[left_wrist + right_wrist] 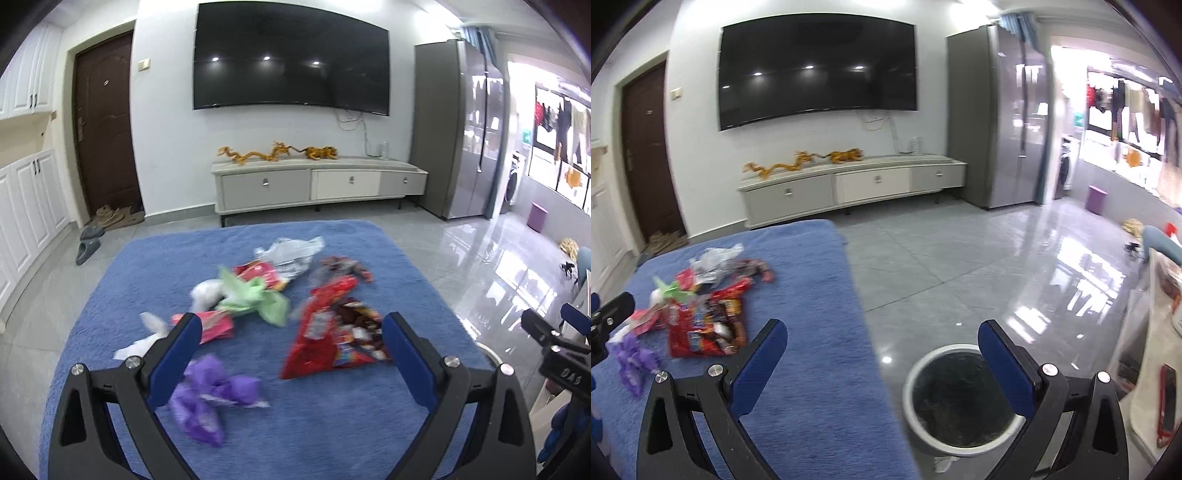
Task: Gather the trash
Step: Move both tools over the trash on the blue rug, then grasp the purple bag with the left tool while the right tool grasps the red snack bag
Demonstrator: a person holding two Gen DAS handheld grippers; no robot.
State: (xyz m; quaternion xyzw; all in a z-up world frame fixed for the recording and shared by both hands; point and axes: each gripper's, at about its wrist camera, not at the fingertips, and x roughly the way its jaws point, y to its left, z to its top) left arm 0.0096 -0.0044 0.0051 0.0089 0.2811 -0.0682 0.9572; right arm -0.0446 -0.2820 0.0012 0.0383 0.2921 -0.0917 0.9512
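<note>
Red wrapper, blurred, between wide left fingers; right fingers wide over bin.

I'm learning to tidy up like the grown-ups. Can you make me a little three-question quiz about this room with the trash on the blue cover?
1. True or false: the left gripper is holding a piece of trash.
2. Which lies nearest the left gripper? A) purple wrapper B) clear plastic bag C) green bag
3. Fill in: the trash bin stands on the ____, beside the blue cover.

Key:
1. False. Its jaws stand wide apart with nothing between them, as do those of the right gripper.
2. A
3. Floor
</note>
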